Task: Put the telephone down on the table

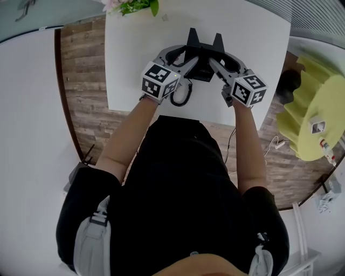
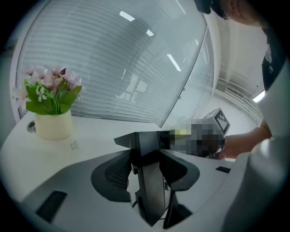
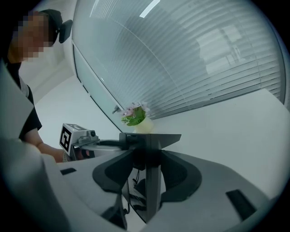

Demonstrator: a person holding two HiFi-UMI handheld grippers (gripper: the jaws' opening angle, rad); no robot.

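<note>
A black telephone (image 1: 203, 58) is held between both grippers over the white table (image 1: 133, 64). Its coiled cord (image 1: 181, 95) hangs down toward the near table edge. My left gripper (image 1: 188, 56) is shut on the phone's left side, and my right gripper (image 1: 217, 58) is shut on its right side. In the left gripper view the telephone (image 2: 150, 181) stands edge-on between the jaws of the left gripper (image 2: 147, 156). The right gripper view shows the telephone (image 3: 152, 179) likewise inside the right gripper (image 3: 147, 158). Whether the phone touches the table is hidden.
A pale pot of pink flowers (image 1: 132, 5) (image 2: 52, 122) (image 3: 137, 120) stands at the table's far left corner. A yellow round piece of furniture (image 1: 311, 119) sits to the right, beyond the table, on the wooden floor (image 1: 81, 81). A glass wall with blinds (image 2: 118, 59) lies behind.
</note>
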